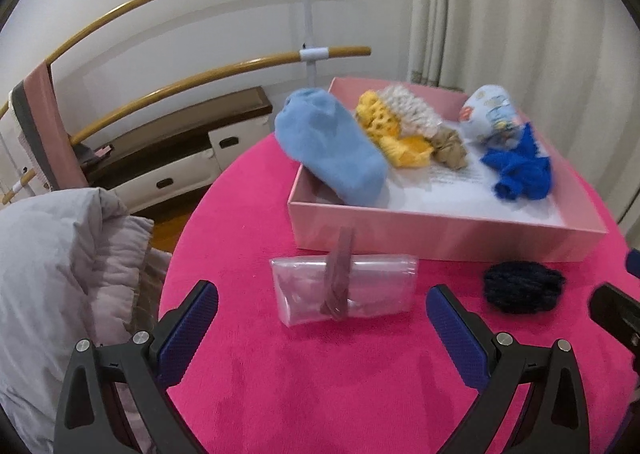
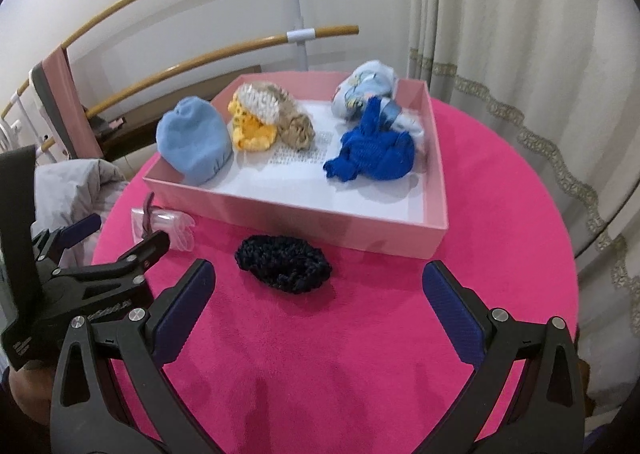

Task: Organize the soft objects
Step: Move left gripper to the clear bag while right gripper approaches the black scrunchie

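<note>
Pink cloth covers the round bench (image 2: 500,213), and a shallow pink box (image 2: 304,219) sits toward its far edge with white printed paper lining its floor. Inside the box, a light blue sock (image 2: 192,145) leans against the left wall, partly over the rim in the left wrist view. Beside it toward the back lie a yellow knitted piece (image 2: 252,133), a cream fuzzy piece (image 2: 262,101) on top of it, and a tan scrunched piece (image 2: 298,129) touching both. At the back right corner of the box rests a pale printed sock bundle (image 2: 360,89), and a bright blue knitted bundle (image 2: 372,157) lies just in front of it, touching it. Outside the box, on the cloth near its front wall, a dark navy knitted piece (image 2: 282,268) lies flat, apart from the box. Near the left edge of the bench, a clear plastic bag (image 1: 344,292) wrapped by a dark reddish band (image 1: 338,278) lies just in front of the box's near left corner. The left gripper (image 1: 322,312) has its fingers spread wide, holding nothing, with the bag lying ahead between them. The right gripper (image 2: 319,286) likewise has its fingers wide apart and empty, the navy piece lying ahead between them. A grey padded jacket (image 1: 60,274) lies beyond the bench's left edge.
</note>
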Action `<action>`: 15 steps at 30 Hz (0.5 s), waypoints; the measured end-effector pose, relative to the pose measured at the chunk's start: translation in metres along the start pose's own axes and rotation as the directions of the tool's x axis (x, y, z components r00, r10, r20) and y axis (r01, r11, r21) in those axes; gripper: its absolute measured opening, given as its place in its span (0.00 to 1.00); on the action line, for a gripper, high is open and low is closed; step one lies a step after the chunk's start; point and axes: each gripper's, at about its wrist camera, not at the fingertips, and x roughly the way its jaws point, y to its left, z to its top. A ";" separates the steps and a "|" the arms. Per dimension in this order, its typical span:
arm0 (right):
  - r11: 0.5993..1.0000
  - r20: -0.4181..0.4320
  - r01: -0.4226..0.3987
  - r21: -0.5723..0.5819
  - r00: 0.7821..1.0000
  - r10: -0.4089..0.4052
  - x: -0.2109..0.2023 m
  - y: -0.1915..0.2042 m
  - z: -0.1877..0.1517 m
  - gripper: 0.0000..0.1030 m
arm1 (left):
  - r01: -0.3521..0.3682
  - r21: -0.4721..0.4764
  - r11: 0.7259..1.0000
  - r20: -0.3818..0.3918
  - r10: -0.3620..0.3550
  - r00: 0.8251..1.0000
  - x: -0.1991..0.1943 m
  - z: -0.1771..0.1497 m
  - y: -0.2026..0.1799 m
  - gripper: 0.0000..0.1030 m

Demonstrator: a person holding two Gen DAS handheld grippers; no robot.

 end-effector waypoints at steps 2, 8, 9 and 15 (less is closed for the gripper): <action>1.000 -0.012 -0.001 -0.003 1.000 0.001 0.007 0.001 0.000 1.00 | 0.003 -0.021 1.000 -0.010 -0.003 1.000 0.017 0.003 0.003 1.00; 1.000 -0.051 -0.008 -0.002 0.999 0.008 0.028 0.004 0.000 1.00 | 0.052 -0.033 0.998 -0.037 -0.053 0.998 0.052 0.011 0.005 1.00; 1.000 -0.058 -0.012 -0.001 0.998 0.012 0.032 0.005 0.000 1.00 | 0.053 -0.026 0.998 -0.038 -0.054 0.998 0.055 0.012 0.004 1.00; 1.000 -0.073 -0.020 0.001 0.997 0.020 0.040 0.008 0.000 1.00 | 0.047 0.001 0.999 -0.039 -0.047 0.998 0.060 0.014 -0.003 1.00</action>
